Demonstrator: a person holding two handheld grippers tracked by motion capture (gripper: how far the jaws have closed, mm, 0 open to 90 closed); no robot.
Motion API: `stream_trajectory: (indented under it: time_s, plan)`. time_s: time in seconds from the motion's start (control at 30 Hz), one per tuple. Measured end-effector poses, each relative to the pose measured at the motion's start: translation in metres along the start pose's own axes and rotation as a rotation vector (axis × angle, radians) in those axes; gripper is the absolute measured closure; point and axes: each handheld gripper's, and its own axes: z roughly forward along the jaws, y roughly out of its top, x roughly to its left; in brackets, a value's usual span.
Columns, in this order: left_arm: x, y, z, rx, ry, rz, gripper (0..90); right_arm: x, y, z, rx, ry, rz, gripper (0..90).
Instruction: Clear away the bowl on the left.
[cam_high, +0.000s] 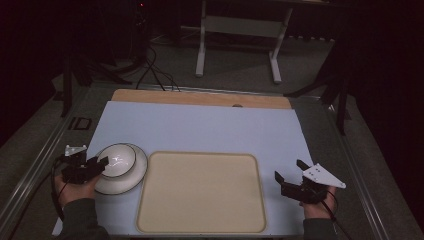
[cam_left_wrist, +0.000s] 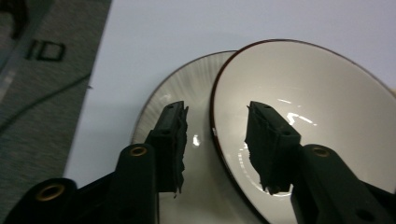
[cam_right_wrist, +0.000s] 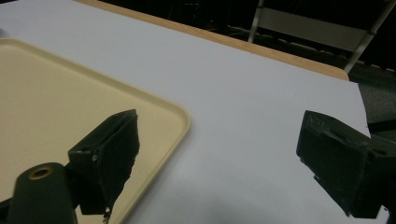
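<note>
Two tools are working over a bench (cam_high: 200, 127) that is lying under a pale blue sheet, with a strip of bare wood showing along its far edge. Taking up the near middle of the sheet is a large cream tray (cam_high: 200, 192) with rounded corners, sitting flat; in the right tool's view its corner (cam_right_wrist: 180, 116) is lying just behind the left jaw. Left of the tray, near its far left corner, a white plate (cam_high: 132, 177) with a thin dark rim is resting on the sheet, its edge coming just beside the tray. A white bowl (cam_high: 119, 160) with a dark rim is sitting on the plate, tilted and leaning toward the left; seen from the left tool's own camera, the bowl (cam_left_wrist: 317, 102) is overlapping the ribbed plate (cam_left_wrist: 196, 88) and showing its glossy inside.

At the near left, the left tool (cam_high: 100, 165) is straddling the bowl's rim, one jaw outside over the plate and the other inside the bowl. Its jaws are standing half-wide, with a gap showing beside the rim, so they are not pressing on it. At the near right, well apart from the tray's right edge, the right tool (cam_high: 287, 172) is hovering over bare sheet with its jaws spread wide and nothing between them.
</note>
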Motion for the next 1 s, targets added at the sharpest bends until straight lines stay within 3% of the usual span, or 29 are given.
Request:
stream_trajectory:
  time_s: [0.43, 1.0]
  plan:
    - [-0.004, 0.000, 0.010, 0.065, -0.005, 0.030, 63.5, 0.000, 0.000, -0.001, -0.001, 0.008, -0.001, 12.9]
    - [0.003, 0.002, 0.018, 0.114, -0.102, -0.040, 65.1, 0.000, 0.000, -0.002, -0.027, 0.021, 0.025, 12.8]
